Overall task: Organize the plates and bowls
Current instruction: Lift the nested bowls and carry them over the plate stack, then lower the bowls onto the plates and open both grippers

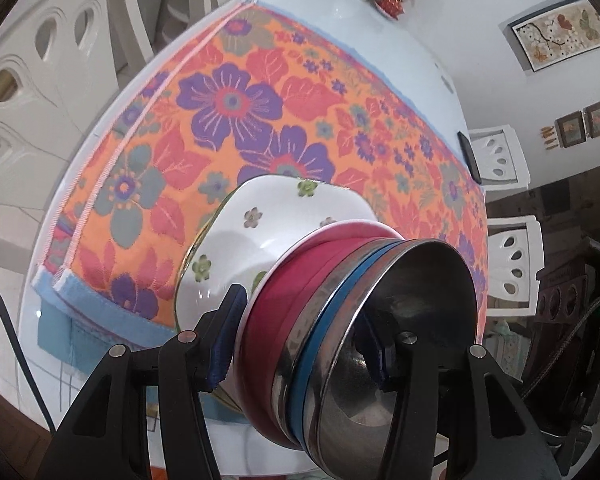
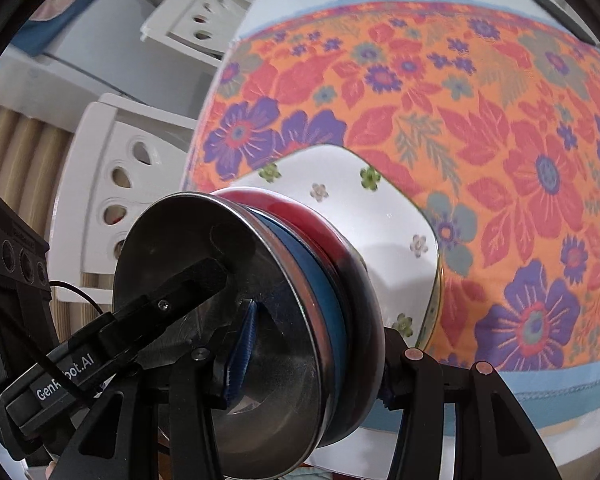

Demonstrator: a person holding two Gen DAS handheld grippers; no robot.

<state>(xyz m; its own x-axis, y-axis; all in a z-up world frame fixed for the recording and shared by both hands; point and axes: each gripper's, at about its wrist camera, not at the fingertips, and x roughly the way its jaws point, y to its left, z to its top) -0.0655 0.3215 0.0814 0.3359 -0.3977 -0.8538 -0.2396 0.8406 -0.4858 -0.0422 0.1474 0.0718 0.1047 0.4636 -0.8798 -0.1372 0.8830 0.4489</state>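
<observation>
Stack of bowls and plate (image 1: 340,304): clamped edgewise by left gripper (image 1: 300,354) and right gripper (image 2: 312,354) jaws, above flowered cloth (image 1: 260,92) at 12 o'clock

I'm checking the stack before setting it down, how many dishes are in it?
4: steel bowl on top, blue dish, red dish, square floral plate at the bottom. Thin ones between may be hidden.

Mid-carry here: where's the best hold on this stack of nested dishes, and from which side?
Grip the stack across its whole thickness at the rims, one tongs at each of two opposite edges. The left tongs and right tongs already do this: one pad inside the steel bowl, the other against the square floral plate. The nested layers would likely slip apart under a one-sided grip.
</observation>
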